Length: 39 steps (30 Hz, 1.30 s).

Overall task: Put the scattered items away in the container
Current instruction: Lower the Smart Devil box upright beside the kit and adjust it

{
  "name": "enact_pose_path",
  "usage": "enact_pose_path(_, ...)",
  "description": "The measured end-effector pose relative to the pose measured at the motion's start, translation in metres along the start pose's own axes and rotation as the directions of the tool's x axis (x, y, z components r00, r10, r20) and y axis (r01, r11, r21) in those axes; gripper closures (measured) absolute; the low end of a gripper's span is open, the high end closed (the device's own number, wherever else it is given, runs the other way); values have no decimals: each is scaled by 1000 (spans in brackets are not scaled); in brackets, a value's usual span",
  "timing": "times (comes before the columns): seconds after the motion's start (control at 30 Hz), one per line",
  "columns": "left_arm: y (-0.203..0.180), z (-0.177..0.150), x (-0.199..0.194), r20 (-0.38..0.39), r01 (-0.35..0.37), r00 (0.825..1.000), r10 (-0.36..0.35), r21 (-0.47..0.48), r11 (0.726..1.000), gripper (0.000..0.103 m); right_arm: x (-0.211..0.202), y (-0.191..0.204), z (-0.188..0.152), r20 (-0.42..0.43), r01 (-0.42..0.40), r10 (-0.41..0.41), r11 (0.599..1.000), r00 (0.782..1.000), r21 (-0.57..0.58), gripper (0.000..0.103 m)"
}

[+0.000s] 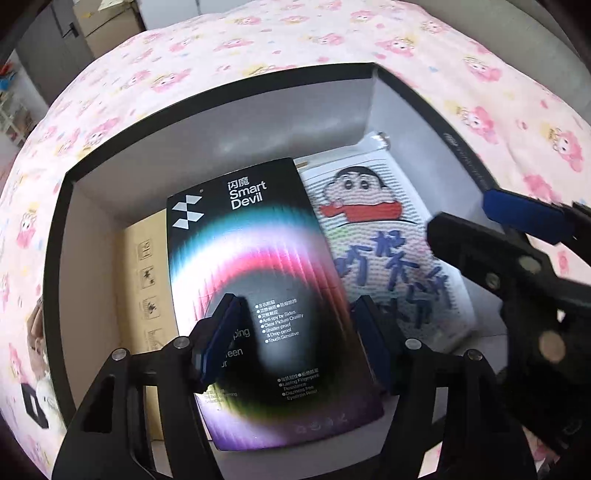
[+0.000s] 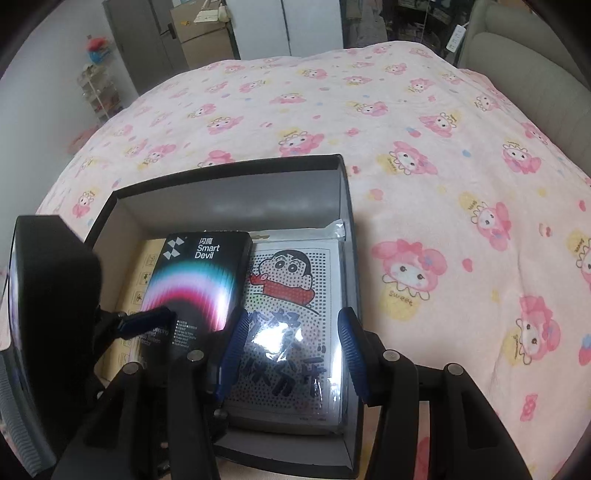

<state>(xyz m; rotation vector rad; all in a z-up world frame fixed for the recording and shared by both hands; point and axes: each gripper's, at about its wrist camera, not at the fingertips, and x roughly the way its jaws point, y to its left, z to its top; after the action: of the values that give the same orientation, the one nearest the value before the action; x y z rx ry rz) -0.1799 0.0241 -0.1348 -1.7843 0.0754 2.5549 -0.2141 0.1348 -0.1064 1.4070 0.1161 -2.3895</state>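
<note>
black open-top box (image 1: 207, 99) w/ pale grey inner walls sits on the pink cartoon-print bedspread (image 2: 424, 155). inside, 3 things side by side: a tan cardboard carton (image 1: 147, 280) along the box's left wall, partly hidden; a black "smart devil" screen-protector pack (image 1: 258, 280) w/ a rainbow arc print in the middle, lying on/over the carton's right part and tilted a bit; and a white bead-art board (image 1: 373, 236) w/ a cartoon boy in a red scarf + blue characters, in clear wrap, against the right wall. pack's right edge overlaps the board's left edge in left wrist view. left gripper (image 1: 295, 332) is over the pack's near half, jaws apart, blue pads either side of it; can't tell if the pads touch the pack. right gripper (image 2: 291, 354) hangs over the bead-art board's near half, jaws wide apart, holding nothing, glare on the wrap between them. in the right wrist view, left gripper's blue finger (image 2: 147, 323) lies across the pack's lower left. grey cabinet (image 2: 147, 40) & cardboard boxes (image 2: 199, 33) stand beyond the bed.
</note>
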Motion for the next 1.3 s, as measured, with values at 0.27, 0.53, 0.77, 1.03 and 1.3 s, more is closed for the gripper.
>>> enact_pose_path(0.27,42,-11,2,-34,-45,999,42,-93,995,46,2,7,-4,5,26,-25,999,1000,-37,57)
enact_pose_path(0.53,91,-16,-16,-8,122,992,-125,-187,975,51,11,25,10,-62,-70,64,994,996,-89,57)
enact_pose_path(0.77,110,21,-6,-26,30,999,-36,-192,981,55,54,60,45,-148,-86,59,980,987,-178,57)
enact_pose_path(1.03,93,9,-9,-56,92,994,-99,-117,989,44,76,35,52,-187,-75,53,991,981,-113,57)
enact_pose_path(1.3,106,0,1,-142,-106,986,89,-116,988,42,82,37,43,-237,-108,75,986,969,-130,56)
